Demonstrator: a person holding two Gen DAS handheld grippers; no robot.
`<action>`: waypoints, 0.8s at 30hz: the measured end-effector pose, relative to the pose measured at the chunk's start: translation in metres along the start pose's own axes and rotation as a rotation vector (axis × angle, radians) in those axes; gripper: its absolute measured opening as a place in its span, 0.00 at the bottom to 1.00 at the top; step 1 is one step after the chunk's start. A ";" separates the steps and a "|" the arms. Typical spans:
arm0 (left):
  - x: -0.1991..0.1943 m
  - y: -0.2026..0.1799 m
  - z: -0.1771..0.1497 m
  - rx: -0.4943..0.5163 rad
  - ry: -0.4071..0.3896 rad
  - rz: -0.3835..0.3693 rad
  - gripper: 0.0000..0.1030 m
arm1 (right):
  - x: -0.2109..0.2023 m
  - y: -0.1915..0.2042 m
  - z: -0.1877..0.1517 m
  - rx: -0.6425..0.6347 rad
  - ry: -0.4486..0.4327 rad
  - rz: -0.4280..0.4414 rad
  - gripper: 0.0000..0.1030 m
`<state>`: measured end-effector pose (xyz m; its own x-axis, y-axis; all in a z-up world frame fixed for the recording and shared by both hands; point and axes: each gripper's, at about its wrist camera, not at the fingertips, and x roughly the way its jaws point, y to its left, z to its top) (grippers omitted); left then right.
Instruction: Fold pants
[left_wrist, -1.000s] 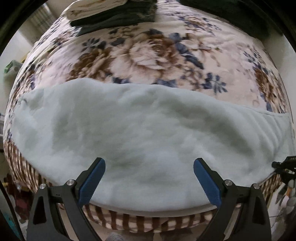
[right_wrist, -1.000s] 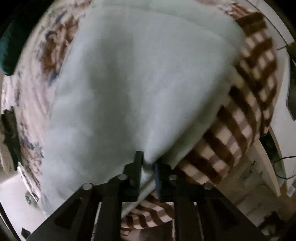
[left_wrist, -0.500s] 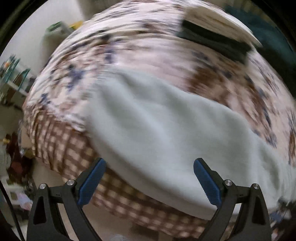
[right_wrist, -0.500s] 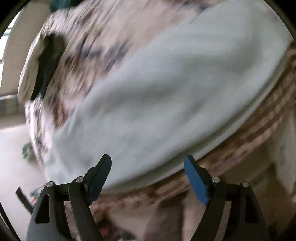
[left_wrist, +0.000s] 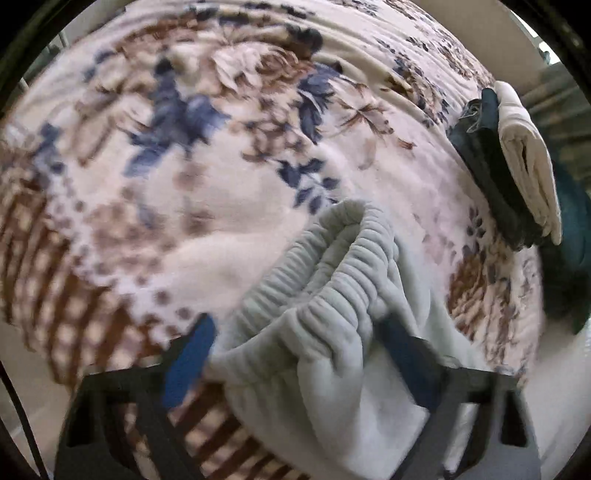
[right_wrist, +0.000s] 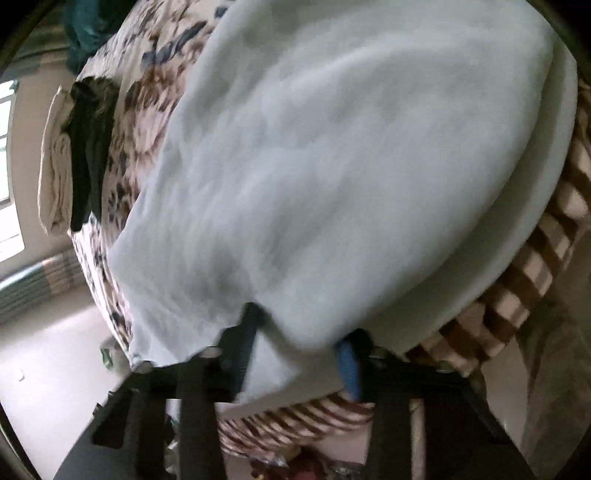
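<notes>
Since the earlier frames both views have been swung along the pale mint fleece pants (left_wrist: 332, 325): the left wrist view, once filled by a flat stretch of fabric, is now filled by the gathered elastic waistband (left_wrist: 325, 269), and the right wrist view has been brought onto a hem edge of the same garment (right_wrist: 332, 177). The pants are laid on the floral blanket (left_wrist: 192, 155), at its near edge, where a brown checked border (right_wrist: 517, 288) is hung down the side. The left gripper (left_wrist: 295, 354) is seen with jaws closing, the bunched waistband lying between the blue pads (left_wrist: 188, 358); firm pressing by the pads cannot be told through the blur. The right gripper (right_wrist: 299, 347) is likewise seen with jaws closing, a fold of fabric edge being draped between its fingers (right_wrist: 349, 365); whether it is clamped cannot be told. A stack of folded clothes (left_wrist: 517, 166), dark under cream, is placed on the blanket well apart from the pants, toward its far side. A teal cloth (right_wrist: 85, 26) is seen beyond that stack.
</notes>
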<state>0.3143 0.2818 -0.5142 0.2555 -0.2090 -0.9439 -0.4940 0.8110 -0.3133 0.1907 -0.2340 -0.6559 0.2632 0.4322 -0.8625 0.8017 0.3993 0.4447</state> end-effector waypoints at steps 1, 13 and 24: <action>0.005 -0.003 0.001 0.017 0.006 -0.007 0.34 | -0.001 0.000 -0.001 0.004 -0.011 -0.004 0.20; -0.086 -0.002 -0.031 0.103 -0.189 -0.013 0.21 | -0.079 0.016 -0.031 -0.214 -0.081 -0.018 0.09; -0.015 0.053 -0.054 0.071 -0.039 0.124 0.31 | -0.013 -0.026 -0.023 -0.225 0.056 -0.144 0.20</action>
<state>0.2393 0.2978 -0.5224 0.2291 -0.0847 -0.9697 -0.4640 0.8662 -0.1853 0.1536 -0.2315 -0.6505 0.1199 0.3999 -0.9087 0.6876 0.6267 0.3666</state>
